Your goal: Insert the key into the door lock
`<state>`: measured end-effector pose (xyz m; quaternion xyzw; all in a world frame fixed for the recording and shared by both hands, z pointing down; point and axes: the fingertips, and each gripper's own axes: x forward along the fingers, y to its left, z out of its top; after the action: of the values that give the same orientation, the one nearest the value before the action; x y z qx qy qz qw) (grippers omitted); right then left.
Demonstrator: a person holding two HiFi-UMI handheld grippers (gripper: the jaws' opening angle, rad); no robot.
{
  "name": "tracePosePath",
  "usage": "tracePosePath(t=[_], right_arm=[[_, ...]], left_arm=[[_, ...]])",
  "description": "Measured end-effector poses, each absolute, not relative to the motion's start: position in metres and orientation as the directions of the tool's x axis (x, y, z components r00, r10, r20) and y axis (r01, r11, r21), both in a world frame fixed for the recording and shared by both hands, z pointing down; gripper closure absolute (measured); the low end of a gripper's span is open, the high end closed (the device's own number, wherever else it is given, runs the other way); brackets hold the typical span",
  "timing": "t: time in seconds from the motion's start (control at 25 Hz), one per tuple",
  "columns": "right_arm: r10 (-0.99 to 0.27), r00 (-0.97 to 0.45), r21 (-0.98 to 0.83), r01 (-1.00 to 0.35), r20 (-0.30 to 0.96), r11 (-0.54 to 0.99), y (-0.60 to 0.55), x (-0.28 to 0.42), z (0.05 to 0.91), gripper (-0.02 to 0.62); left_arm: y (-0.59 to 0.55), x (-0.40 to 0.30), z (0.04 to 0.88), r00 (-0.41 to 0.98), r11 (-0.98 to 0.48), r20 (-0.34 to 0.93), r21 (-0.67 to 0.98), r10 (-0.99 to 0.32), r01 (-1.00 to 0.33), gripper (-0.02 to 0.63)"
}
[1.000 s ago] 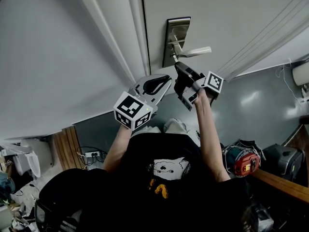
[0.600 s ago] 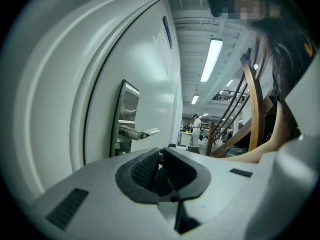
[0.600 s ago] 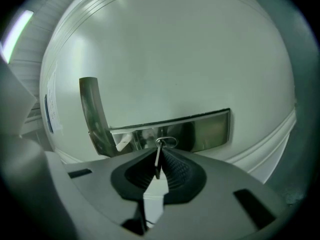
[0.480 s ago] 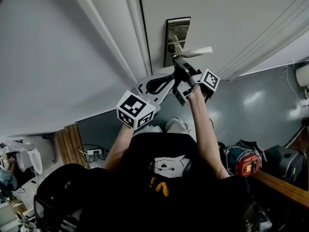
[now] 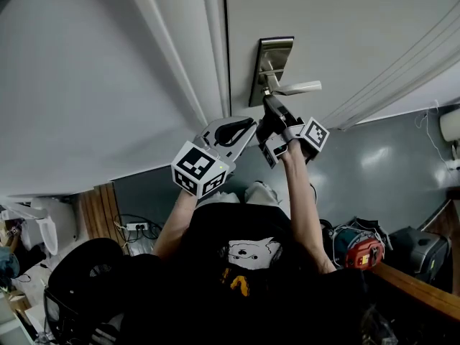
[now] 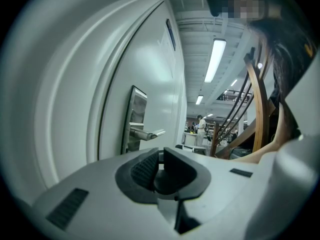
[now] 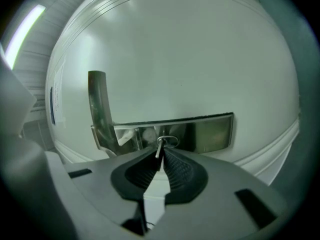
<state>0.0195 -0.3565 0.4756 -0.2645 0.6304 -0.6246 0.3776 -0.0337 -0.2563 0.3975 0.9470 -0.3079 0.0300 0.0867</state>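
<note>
The right tool point(image 5: 267, 103) is seen clenched on the key point(image 7: 159, 148). In the right gripper view the thin metal shank is pinched between the two ribbed pads point(image 7: 177, 166) and sticks out just past their tips. Directly ahead of those tips the steel lock plate point(image 7: 205, 133) is mounted on the pale door point(image 7: 175, 54), and the key's tip is brought up against the oval keyhole surround point(image 7: 169, 142) on that plate. How far the key has entered cannot be made out. The lever handle point(image 7: 98, 106) is seen to the left of the tips in this view, on the same plate.

In the head view the right tool is held right up at the lock plate point(image 5: 276, 60), just below the lever handle point(image 5: 298, 88), with its marker cube point(image 5: 314, 134) at the rear.

The left tool point(image 5: 249, 123) is kept just beside the right one, a little further back from the door. Its jaws are closed together with nothing held between them, as shown in the left gripper view point(image 6: 161, 154). From there the lock plate point(image 6: 135, 116) and lever point(image 6: 148, 134) are seen ahead and to the left of its tips, apart from them.
</note>
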Motion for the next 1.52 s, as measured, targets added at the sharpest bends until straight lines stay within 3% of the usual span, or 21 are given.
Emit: tracePosePath(t=[0.24, 0.88, 1.52], right_arm=[[-0.791, -0.608, -0.995, -0.022, -0.066, 0.1, -0.328, 0.018, 0.478, 0.572], [-0.75, -0.662, -0.955, -0.218, -0.006, 0.2, -0.239, 0.0, 0.447, 0.574], [-0.705, -0.709, -0.931, -0.274, 0.026, 0.241, -0.155, 0.076, 0.434, 0.574]], left_arm=[[-0.248, -0.047, 0.4, 0.799, -0.782, 0.115, 0.165, -0.59, -0.601, 0.572], [-0.211, -0.063, 0.409, 0.82, -0.788, 0.124, 0.228, -0.559, -0.572, 0.572], [-0.154, 0.013, 0.4, 0.784, -0.755, 0.161, 0.212, -0.6, -0.621, 0.572]])
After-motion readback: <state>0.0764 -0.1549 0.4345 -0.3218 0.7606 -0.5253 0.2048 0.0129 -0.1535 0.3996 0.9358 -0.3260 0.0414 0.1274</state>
